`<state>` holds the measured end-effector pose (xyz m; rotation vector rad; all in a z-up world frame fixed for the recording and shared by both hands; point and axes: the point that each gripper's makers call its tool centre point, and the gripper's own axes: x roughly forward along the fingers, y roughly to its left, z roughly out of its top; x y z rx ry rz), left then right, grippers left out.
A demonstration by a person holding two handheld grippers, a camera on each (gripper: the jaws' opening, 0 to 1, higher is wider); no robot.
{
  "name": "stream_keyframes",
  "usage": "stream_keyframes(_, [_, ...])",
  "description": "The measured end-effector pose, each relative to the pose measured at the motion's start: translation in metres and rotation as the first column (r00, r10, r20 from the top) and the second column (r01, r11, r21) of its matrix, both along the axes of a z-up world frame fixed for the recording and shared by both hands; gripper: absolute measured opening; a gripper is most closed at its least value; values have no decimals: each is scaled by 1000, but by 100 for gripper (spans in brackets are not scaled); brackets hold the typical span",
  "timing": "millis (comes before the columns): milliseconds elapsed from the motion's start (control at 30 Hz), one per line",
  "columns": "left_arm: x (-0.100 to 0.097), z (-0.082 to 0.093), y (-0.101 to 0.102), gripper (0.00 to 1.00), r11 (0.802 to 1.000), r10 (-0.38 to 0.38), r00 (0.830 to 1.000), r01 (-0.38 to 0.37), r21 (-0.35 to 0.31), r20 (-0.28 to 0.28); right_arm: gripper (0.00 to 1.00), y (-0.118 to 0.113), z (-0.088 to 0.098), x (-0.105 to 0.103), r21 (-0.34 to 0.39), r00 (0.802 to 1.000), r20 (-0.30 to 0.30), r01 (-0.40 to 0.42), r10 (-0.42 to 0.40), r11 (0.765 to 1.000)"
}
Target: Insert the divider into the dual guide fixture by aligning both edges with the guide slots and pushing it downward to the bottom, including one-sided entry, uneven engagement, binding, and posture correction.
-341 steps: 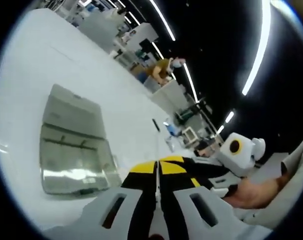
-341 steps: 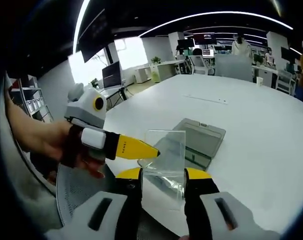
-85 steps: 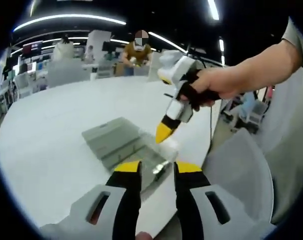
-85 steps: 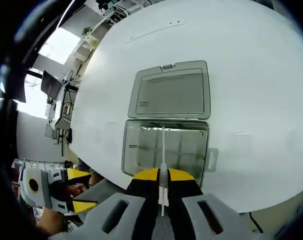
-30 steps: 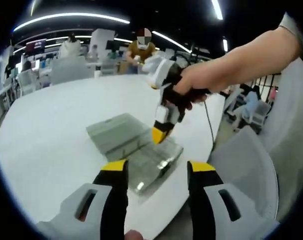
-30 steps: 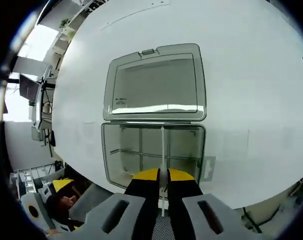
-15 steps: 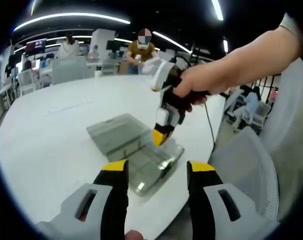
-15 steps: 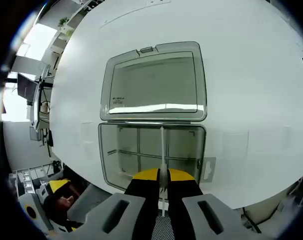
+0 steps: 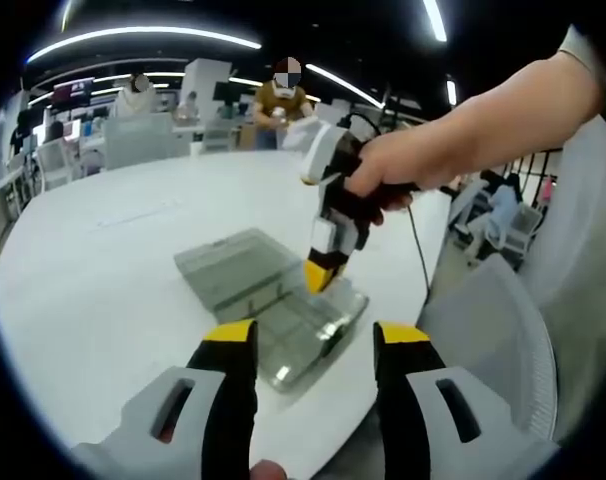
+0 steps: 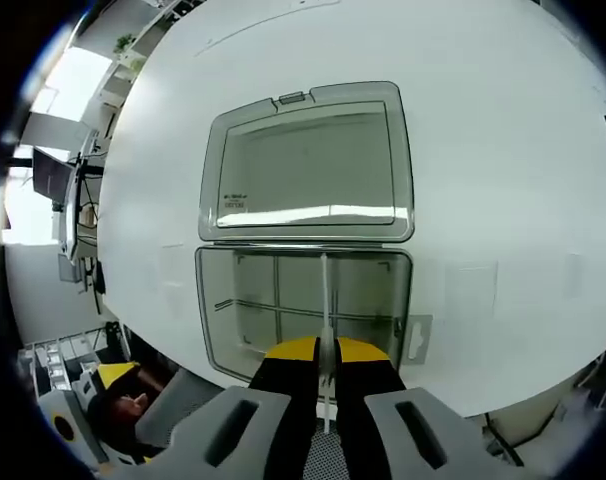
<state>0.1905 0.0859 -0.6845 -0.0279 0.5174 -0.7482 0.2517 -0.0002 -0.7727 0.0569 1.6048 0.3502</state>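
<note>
A clear plastic box lies open on the white table [image 10: 503, 150], its lid [image 10: 308, 165] folded flat beyond the base [image 10: 253, 305], which holds fixed partitions. My right gripper [image 10: 324, 350] is shut on the clear divider [image 10: 325, 290], seen edge-on as a thin line running down into the middle of the base. In the left gripper view the same box [image 9: 248, 285] sits near the table's edge, and the right gripper [image 9: 321, 272], held in a hand, points its yellow tips down into the box. My left gripper [image 9: 315, 338] hangs open short of the box, holding nothing.
A grey mesh chair [image 9: 493, 340] stands beside the table's near edge. A person [image 9: 283, 100] and desks are far behind the table. The left gripper's yellow tip [image 10: 113, 374] and a hand show below the table edge in the right gripper view.
Since 2.8 s ago my left gripper has opened wider and the right gripper has come lower over the base with the divider. In the last half second almost nothing has moved.
</note>
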Motion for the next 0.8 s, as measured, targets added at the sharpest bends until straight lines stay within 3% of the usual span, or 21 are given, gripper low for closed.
stream_keyframes(800, [-1,0,5,44,1000,16,1000,-16,0,-1,0,0,-7,4,-20,1000,-10,-4,4,1000])
